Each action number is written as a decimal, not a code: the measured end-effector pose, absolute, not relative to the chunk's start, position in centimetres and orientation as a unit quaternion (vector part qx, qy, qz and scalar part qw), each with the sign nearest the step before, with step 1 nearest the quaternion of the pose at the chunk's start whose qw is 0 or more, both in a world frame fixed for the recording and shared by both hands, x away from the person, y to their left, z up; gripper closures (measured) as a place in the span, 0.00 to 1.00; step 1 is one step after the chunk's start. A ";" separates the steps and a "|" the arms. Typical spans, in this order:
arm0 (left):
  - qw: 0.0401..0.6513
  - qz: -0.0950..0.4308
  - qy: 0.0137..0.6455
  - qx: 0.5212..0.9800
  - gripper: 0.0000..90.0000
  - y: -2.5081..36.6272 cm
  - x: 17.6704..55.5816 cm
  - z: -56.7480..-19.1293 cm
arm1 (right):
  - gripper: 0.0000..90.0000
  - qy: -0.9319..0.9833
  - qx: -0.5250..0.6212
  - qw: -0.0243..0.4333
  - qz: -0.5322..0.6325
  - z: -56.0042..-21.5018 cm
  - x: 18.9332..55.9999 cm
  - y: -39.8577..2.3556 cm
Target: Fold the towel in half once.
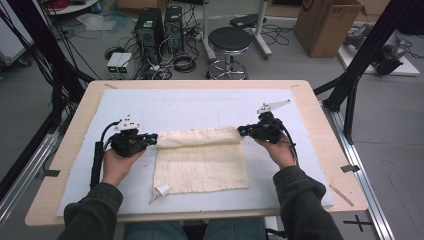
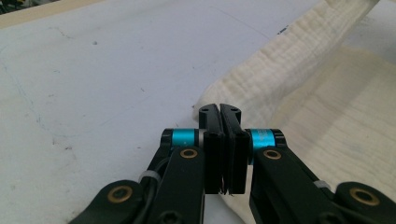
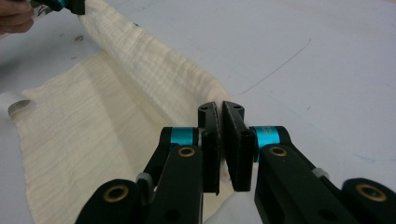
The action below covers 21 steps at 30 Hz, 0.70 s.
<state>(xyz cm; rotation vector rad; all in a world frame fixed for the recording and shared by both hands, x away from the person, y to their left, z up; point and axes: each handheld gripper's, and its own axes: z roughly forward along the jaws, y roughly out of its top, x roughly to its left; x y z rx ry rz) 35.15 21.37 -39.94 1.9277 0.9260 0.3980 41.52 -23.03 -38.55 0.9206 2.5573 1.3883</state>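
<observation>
In the middle of the high view a cream cloth (image 1: 201,162) lies on the white mat (image 1: 190,107) that covers the wooden worktop (image 1: 320,112). Its far edge is lifted and drawn back over the rest as a rolled band running left to right across the centre of the frame, while the lower part lies flat toward the bottom edge. The left claw (image 1: 153,138) sits at the left end of that band, its jaws clamped on the cloth's corner; in the left gripper view the left claw (image 2: 219,112) is pressed together with cloth pinched between the pads, the fabric rising toward the upper right of that frame. The right claw (image 1: 243,131) sits at the right end of the band, likewise closed on the other corner; in the right gripper view the right claw (image 3: 220,109) grips a thin fold, and the band stretches away to the upper left. A small white label (image 1: 162,189) curls at the cloth's lower left corner. Dark green sleeves (image 1: 300,200) enter from the bottom of the high view. Beyond the worktop, at the top centre, stands a black stool (image 1: 229,41), with a cardboard box (image 1: 325,25) at the upper right.
</observation>
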 end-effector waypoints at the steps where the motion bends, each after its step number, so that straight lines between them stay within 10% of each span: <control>1: 0.464 0.161 0.375 0.786 0.98 21.3 34.9 -40.0 | 0.95 0.837 0.301 0.042 0.455 -38.6 41.3 -23.1; 21: 0.472 0.157 0.337 0.799 0.97 21.5 30.5 -40.4 | 0.95 0.845 0.277 0.030 0.457 -40.1 37.0 -23.6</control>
